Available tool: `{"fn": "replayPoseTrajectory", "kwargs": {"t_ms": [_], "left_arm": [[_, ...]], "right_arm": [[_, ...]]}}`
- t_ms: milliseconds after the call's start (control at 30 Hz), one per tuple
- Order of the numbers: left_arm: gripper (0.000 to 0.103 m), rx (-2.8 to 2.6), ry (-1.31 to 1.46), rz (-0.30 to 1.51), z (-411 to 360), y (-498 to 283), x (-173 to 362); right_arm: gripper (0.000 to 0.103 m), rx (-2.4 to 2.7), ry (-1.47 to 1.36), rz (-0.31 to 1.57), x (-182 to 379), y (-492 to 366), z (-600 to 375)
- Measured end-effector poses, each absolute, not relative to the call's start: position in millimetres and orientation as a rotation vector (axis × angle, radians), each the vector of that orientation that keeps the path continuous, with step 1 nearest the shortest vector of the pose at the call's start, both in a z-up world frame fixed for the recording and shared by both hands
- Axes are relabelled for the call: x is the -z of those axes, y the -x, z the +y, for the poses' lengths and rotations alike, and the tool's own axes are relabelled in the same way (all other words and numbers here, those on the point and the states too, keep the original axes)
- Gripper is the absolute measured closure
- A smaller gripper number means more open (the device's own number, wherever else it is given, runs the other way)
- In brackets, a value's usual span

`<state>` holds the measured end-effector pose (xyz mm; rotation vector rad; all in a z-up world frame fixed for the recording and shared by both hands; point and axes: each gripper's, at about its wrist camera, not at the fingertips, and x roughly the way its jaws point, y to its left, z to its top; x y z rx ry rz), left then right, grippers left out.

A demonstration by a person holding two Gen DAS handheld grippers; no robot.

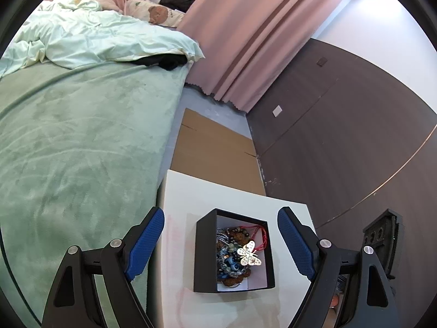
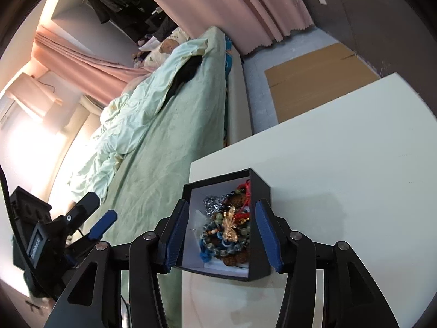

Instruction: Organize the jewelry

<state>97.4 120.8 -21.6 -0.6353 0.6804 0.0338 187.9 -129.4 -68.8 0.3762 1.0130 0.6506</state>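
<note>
**Near the table's bed-side edge: a black box of jewelry between spread tongs**

On the white table point(image 1: 240, 191), close to the edge that runs along the bed point(image 1: 82, 150), stands a black box point(image 1: 203, 251) with a white lining, open at the top. Inside lies a tangle of jewelry point(image 1: 232, 257): blue and green beads, brown beads, a silvery chain, a red cord toward the far wall of the box, and a pale butterfly pendant point(image 1: 249, 254) on top of the heap.

The left gripper point(image 1: 221, 246) hangs above the box with its blue-padded fingers spread wide, one over the table's bed-side edge, the other over bare tabletop; neither touches the box.

The right gripper point(image 2: 222, 235) straddles the same box, its jaws parted. Its blue pads point(image 2: 266, 235) stand just beside the box's outer walls; whether they touch the walls cannot be told. Nothing is lifted.

Beyond the table's far edge a flat sheet of cardboard point(image 1: 215, 147) lies on the floor, next to pink curtains point(image 1: 245, 41) and a dark panelled wall point(image 1: 341, 125).
</note>
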Motion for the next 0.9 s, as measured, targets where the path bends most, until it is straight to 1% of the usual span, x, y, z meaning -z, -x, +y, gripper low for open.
{"fn": "replayPoseTrajectory", "kwargs": {"t_ms": [367,467,500,533,567,600,700,733,800,900], "left_arm": [[0.016,-0.001,0.546,0.682,87,-85,11],[0.013,0.005,0.517,0.677,76,-78,8],[0.012,0.006,0.507,0.672,73,-76,7],[0.010,0.010,0.497,0.665,70,-73,5],[0.008,0.013,0.482,0.652,66,-69,3],[0.005,0.011,0.471,0.641,62,-66,0],[0.001,0.008,0.432,0.602,51,-56,-7],[0.001,0.005,0.418,0.592,48,-52,-9],[0.001,-0.001,0.396,0.583,42,-47,-10],[0.001,-0.002,0.357,0.591,32,-42,-9]], "right_arm": [[0.051,-0.635,-0.344,0.969,49,-161,-166],[0.051,-0.626,-0.335,0.955,44,-153,-177],[0.049,-0.622,-0.332,0.952,42,-151,-180],[0.041,-0.610,-0.325,0.949,41,-148,-184],[0.037,-0.595,-0.321,0.940,39,-146,-189],[0.030,-0.583,-0.323,0.918,35,-143,-195],[0.025,-0.583,-0.326,0.891,28,-136,-209],[0.021,-0.576,-0.325,0.887,26,-134,-212],[0.016,-0.551,-0.320,0.874,23,-130,-220],[0.016,-0.499,-0.305,0.858,19,-125,-232]]}}
